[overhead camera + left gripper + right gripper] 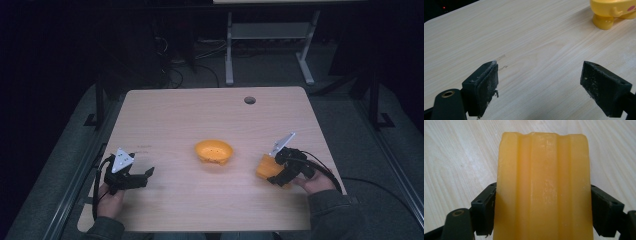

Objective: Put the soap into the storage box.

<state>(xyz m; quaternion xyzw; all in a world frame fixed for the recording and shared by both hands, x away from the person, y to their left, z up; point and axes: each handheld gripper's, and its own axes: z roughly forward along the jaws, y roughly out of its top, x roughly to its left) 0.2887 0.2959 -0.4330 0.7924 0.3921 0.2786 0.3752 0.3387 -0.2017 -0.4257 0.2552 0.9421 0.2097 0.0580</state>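
**A yellow block in the right gripper's jaws**

The right gripper (278,176) sits near the right edge of the wooden table (175,115). Its two black jaws press on both sides of a yellow-orange block (542,187) with long grooves — the block is pinched tight between them. The left gripper (146,175) is far off on the left side, low over the table, jaws spread wide with nothing inside. A yellow bowl (214,151) sits in the middle — between the two grippers.
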